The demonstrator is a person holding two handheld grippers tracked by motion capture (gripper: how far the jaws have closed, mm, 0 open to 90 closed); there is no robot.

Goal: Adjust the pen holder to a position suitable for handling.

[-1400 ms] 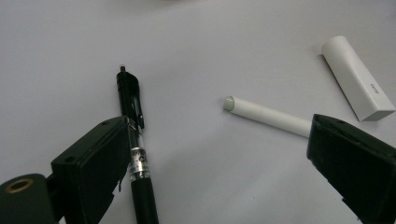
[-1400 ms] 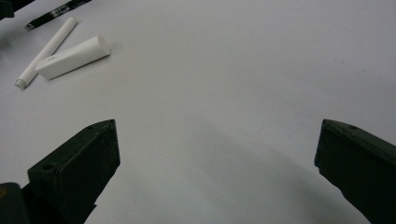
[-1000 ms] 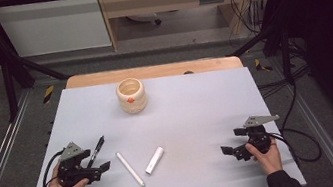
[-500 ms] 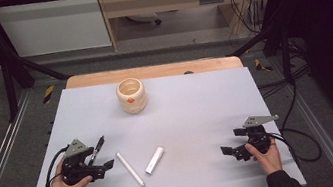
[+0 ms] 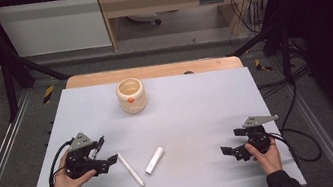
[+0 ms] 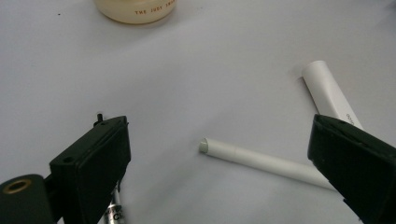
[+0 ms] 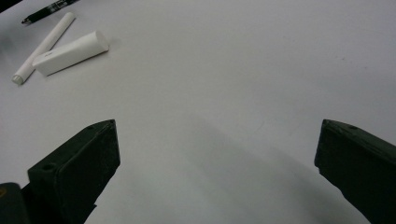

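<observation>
1. A pale grey worktop (image 5: 198, 114) is seen from above, and a person's two hands come in from the near edge, each holding a black two-jaw tool.
2. The left tool (image 5: 104, 152) lies low over the near left part of the worktop, with its jaws wide apart and nothing between them.
3. In the left gripper view, a thin white stick (image 6: 266, 162) lies on the worktop in the gap between the spread jaws, touching neither as far as can be seen.
4. From above, the same stick (image 5: 130, 169) lies slanted just to the right of the left tool.
5. A short white tube (image 5: 154, 160) lies just beside the stick, on its right, apart from it in the high view; its blunt end (image 6: 329, 91) shows past the right jaw in the left gripper view.
6. A black pen (image 5: 98, 146) lies under the left tool; its printed barrel (image 6: 115, 211) shows beside the left jaw.
7. The right tool (image 5: 231, 143) rests near the near right edge, well apart from the stick and tube, with its jaws also wide open and empty.
8. The right gripper view shows bare worktop between its jaws, with the stick (image 7: 44, 46), tube (image 7: 70, 52) and pen (image 7: 49, 10) far off at the top left.
9. A cream-coloured cup (image 5: 131, 95) stands upright toward the far side of the worktop, well away from both tools.
</observation>
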